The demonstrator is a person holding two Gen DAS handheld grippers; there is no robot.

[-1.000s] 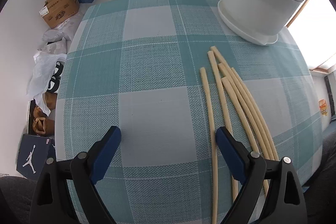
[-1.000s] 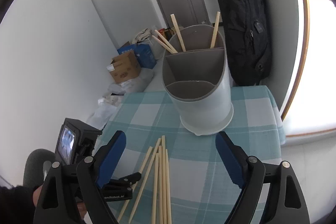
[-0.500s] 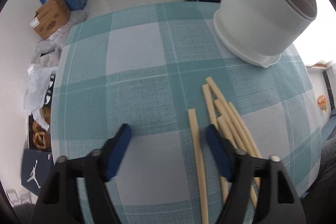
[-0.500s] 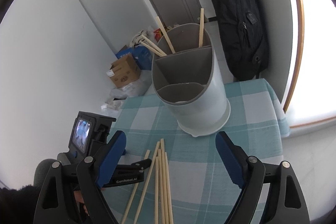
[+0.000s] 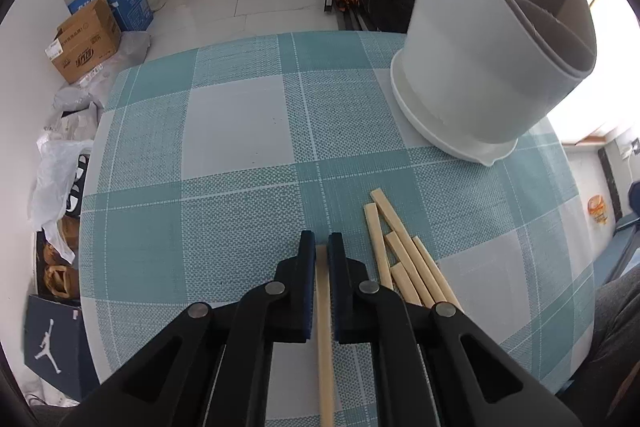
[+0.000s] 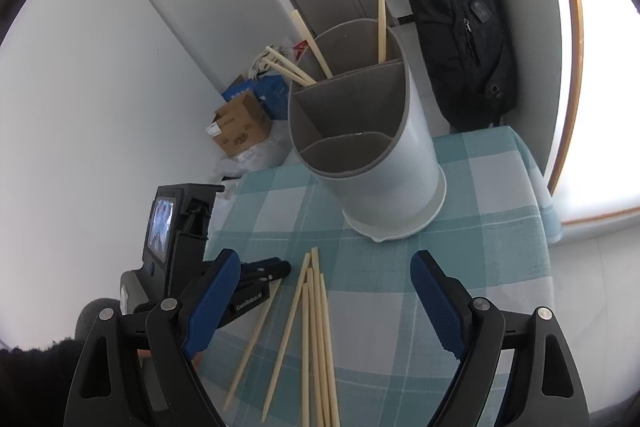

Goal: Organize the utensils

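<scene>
Several pale wooden chopsticks (image 5: 400,259) lie side by side on the teal checked tablecloth (image 5: 240,131). My left gripper (image 5: 321,241) is shut on the leftmost chopstick (image 5: 324,307), near its far end, which lies low on the cloth. The right wrist view shows the left gripper (image 6: 280,267) at the left of the loose chopsticks (image 6: 316,327). My right gripper (image 6: 325,261) hangs open above them with nothing between its fingers. The white divided utensil holder (image 6: 376,163) stands behind, with a few chopsticks (image 6: 308,47) upright in its rear compartment.
A black backpack (image 6: 452,7) leans on the wall behind the table. Cardboard boxes (image 5: 86,45) and plastic bags (image 5: 56,167) sit on the floor past the table's left edge. A person's leg (image 5: 616,327) is at the right edge. The holder (image 5: 492,67) looms at the upper right.
The left gripper's jaws went from wide open to shut around the leftmost chopstick, after shifting toward the chopsticks' far ends. The right gripper stayed open, barely tilting.
</scene>
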